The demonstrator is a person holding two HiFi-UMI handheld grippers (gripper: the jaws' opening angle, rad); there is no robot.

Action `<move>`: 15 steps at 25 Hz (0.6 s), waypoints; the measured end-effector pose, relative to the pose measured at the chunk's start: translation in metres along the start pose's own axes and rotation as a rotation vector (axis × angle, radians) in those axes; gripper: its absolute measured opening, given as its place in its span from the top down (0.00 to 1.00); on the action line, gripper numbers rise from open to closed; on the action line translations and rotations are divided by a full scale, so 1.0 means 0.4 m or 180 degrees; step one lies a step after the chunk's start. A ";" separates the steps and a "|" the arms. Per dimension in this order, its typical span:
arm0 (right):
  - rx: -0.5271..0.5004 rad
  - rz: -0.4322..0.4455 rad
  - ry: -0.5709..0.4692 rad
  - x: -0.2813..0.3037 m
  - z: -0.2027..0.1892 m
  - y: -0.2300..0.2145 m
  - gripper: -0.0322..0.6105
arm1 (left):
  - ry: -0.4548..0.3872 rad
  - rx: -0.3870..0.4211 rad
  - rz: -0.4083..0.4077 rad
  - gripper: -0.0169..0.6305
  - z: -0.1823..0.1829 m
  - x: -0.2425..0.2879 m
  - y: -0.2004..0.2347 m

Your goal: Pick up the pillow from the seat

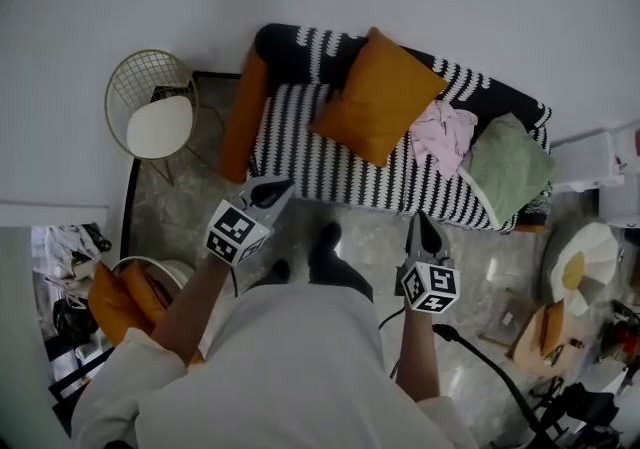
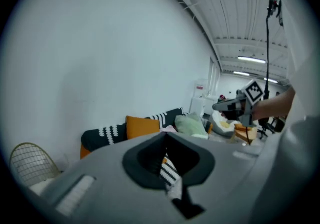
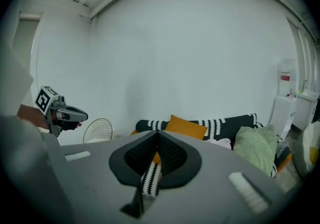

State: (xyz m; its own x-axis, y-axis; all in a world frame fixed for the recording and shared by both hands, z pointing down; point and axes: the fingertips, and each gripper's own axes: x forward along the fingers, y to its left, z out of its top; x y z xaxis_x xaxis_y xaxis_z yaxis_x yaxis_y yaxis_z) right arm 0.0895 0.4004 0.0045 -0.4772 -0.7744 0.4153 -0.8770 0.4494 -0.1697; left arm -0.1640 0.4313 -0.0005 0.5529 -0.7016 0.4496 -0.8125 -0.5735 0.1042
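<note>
1. Upper centre of the head view, the pillow (image 1: pixel 378 97) leans at the back of the seat (image 1: pixel 300 152). It stands on a corner, its longer edges running from lower left to upper right. A pink cloth (image 1: pixel 445 132) lies just beside its lower right edge. Both claws sit below it and point up the frame. The left gripper (image 1: pixel 283 184) is near the seat's front edge, lower left of the pillow. The right gripper (image 1: pixel 419 219) is over the floor, lower right. We judge them about equally near, with the pillow between their lines. Both arms reach forward, claws tipped slightly down.
2. Left gripper view: the jaws are pressed together with nothing between them. The pillow (image 2: pixel 142 126) lies beyond, just left of the tips and well apart.
3. Right gripper view: these jaws are likewise closed and empty. The pillow (image 3: pixel 186 128) lies ahead, just right of the tips. We judge both claws must part before they close in from either side.
</note>
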 end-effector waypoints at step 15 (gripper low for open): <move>-0.0049 0.0238 0.0159 0.153 0.045 -0.248 0.94 | 0.0122 -0.0122 0.0286 0.97 0.083 0.239 0.051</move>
State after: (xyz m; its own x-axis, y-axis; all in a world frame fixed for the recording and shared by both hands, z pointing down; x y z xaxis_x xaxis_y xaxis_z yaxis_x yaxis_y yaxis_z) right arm 0.1463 0.3003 0.0306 -0.5378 -0.7155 0.4460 -0.8379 0.5123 -0.1884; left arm -0.1214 0.3385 0.0153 0.4706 -0.7324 0.4921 -0.8654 -0.4919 0.0955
